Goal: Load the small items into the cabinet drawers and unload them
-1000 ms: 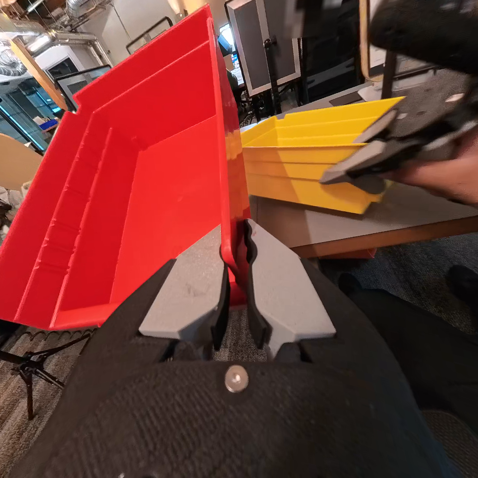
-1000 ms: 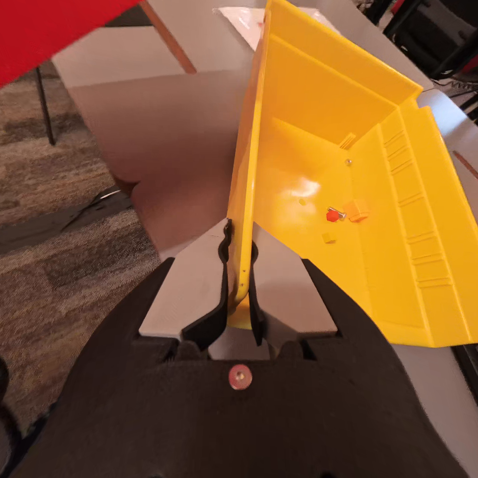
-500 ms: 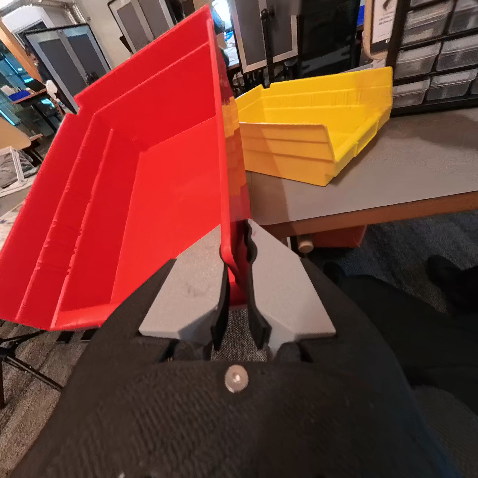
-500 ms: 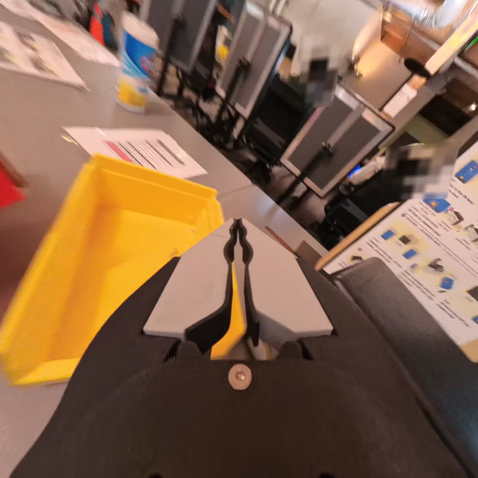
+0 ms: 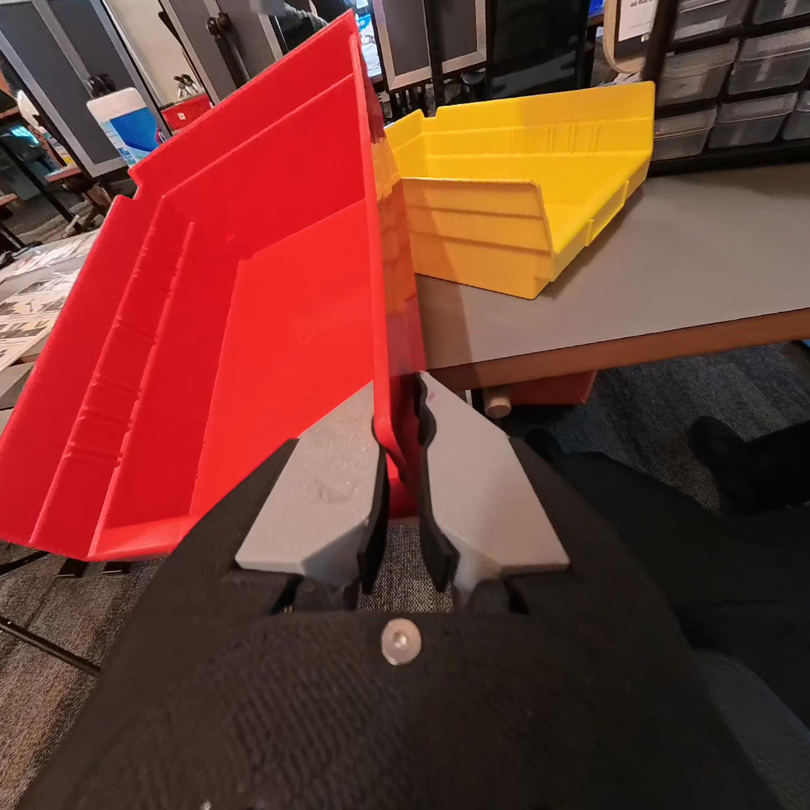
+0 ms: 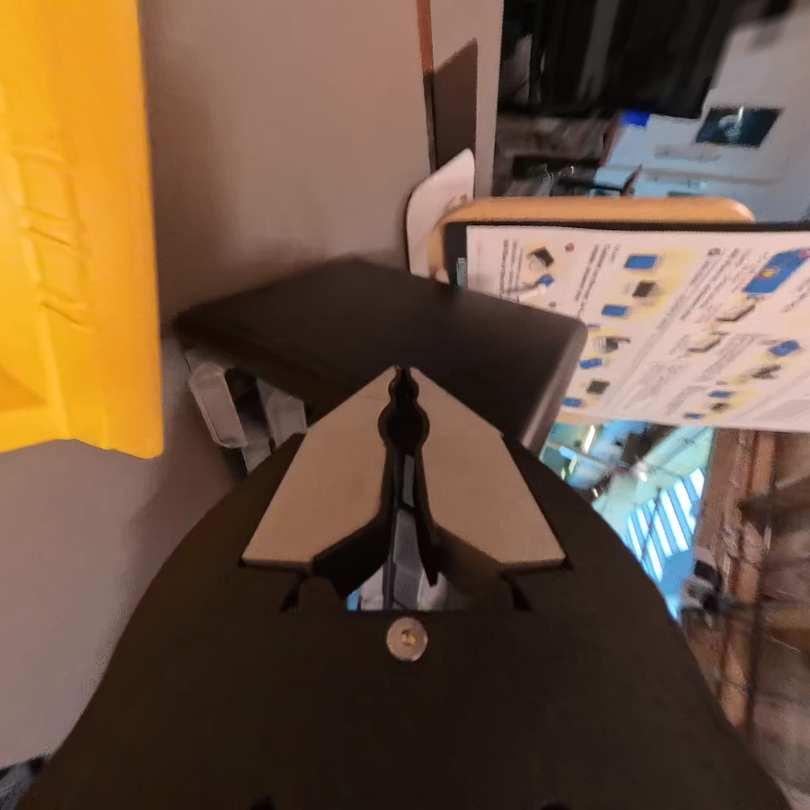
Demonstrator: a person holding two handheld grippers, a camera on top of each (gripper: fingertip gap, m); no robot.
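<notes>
The left gripper (image 5: 396,420) is pinching the side wall of the red bin (image 5: 263,328), one pad on the inside of the wall and the other on the outside, so the bin hangs off the table edge, tilted, out over the carpet. The inside of that bin is bare as far as can be seen; nothing small lies in it.

The right gripper (image 6: 402,377) has its two fingers pressed together with nothing between them. Its view is blurred. It points toward the dark top of the drawer cabinet (image 6: 394,315), with the yellow bin (image 6: 79,219) off to its side on the grey table (image 6: 285,131) and a printed sheet (image 6: 657,328) propped up beyond.

From the left side, the yellow bin (image 5: 526,197) rests flat on the table (image 5: 657,271), just beside the red one, and the cabinet's clear drawers (image 5: 745,87) stand behind it, all pushed in as far as I can see. Whether the yellow bin has anything in it cannot be told from here.

My guess is that the work is mid-course: one bin is set down, one is in hand and looks emptied, and no small item is in either gripper. No drawer looks pulled out, so the drawer handling seems yet to come, or is over.
</notes>
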